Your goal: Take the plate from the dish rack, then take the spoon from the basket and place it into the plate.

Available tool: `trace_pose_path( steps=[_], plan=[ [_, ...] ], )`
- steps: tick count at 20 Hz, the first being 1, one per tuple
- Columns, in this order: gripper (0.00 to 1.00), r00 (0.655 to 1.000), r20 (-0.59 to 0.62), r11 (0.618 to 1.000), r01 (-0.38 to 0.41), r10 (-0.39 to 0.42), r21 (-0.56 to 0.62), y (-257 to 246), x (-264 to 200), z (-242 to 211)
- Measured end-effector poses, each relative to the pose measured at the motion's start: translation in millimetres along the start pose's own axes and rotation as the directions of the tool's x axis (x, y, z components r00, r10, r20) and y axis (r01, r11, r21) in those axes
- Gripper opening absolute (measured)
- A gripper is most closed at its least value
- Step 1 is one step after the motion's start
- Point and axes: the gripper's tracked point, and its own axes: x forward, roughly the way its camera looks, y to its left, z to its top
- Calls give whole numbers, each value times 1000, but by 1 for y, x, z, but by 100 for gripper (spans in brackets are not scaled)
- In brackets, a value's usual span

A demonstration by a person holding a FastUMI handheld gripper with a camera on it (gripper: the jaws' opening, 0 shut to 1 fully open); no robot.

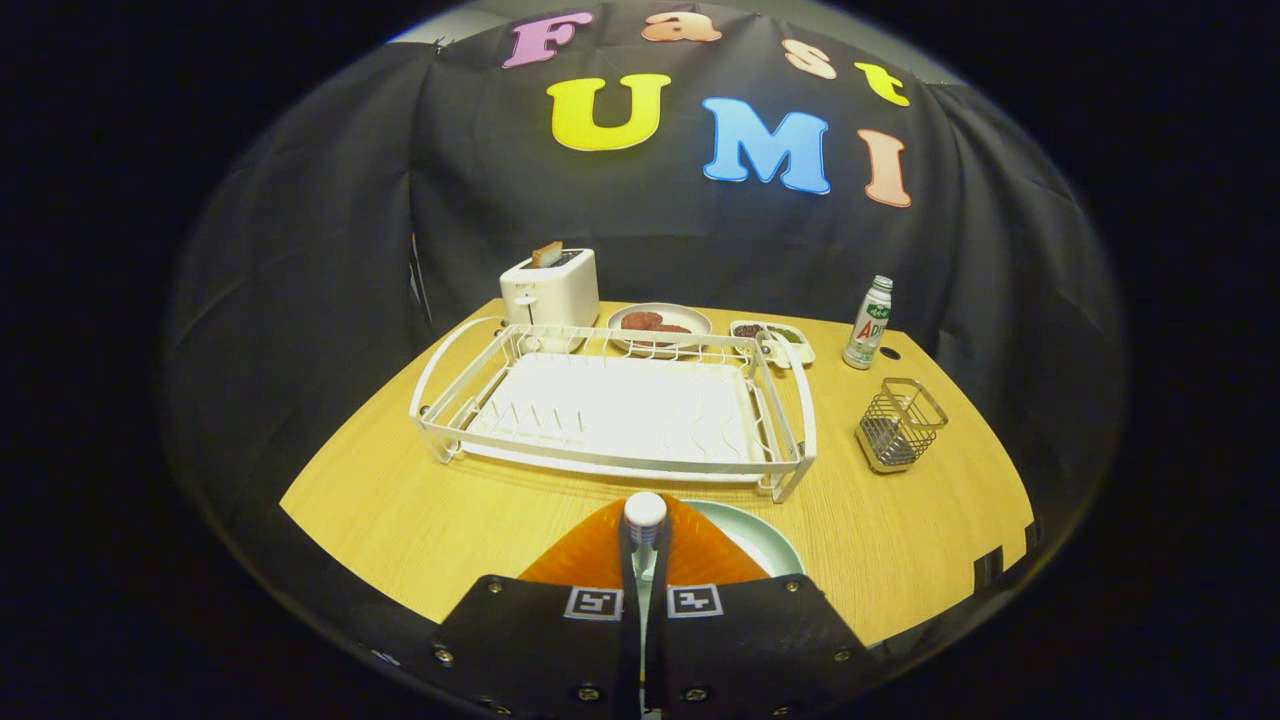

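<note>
Spoon (645, 520) stands gripped between the fingers (645, 540), which are clenched on its handle with the rounded end poking up just past the tips. Plate (750, 535) lies on the bench (420, 510) directly under and just right of the fingers, near the bench's front edge, with the rack (610, 410) just beyond it. The rack is empty of dishes, and the basket (900, 425) to its right holds nothing I can make out, so the job looks close to done: only the set-down remains.

To do that well, I would lower the spoon until it is low over the plate's middle, tip it flatter so it lies down and does not drop on end, and only then let the fingers part. A release from height could make it bounce or skid off the shallow rim.

Room is fair. The front rail of the rack sits close ahead, so the fingers should not push forward while lowering. The plate is near the bench's front edge, so a nudge toward the person could slide it off. Open bench lies left of the plate and between plate and basket. The toaster (550, 288), food dishes and bottle (868, 322) stand well apart behind the rack.
</note>
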Motion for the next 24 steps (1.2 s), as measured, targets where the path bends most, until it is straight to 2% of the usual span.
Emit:
trace_pose_path(
  steps=[13, 16, 19, 20, 21, 23, 24],
  plan=[
    [3, 999, -22, 1000, -25, 25, 11, 2, 8, -2],
    [12, 999, -30, 999, -29, 30, 29, 1, 8, -6],
    [14, 1000, -27, 1000, -11, 12, 29, -6, 8, -4],
    [22, 1000, -26, 1000, -5, 6, 28, -9, 10, -5],
    [26, 1000, -19, 1000, 2, -2, 26, -12, 9, -3],
    [26, 1000, -8, 1000, 3, -2, 24, -15, 11, 1],
    [30, 1000, -8, 1000, 3, -3, 20, -16, 13, 0]
  ],
)
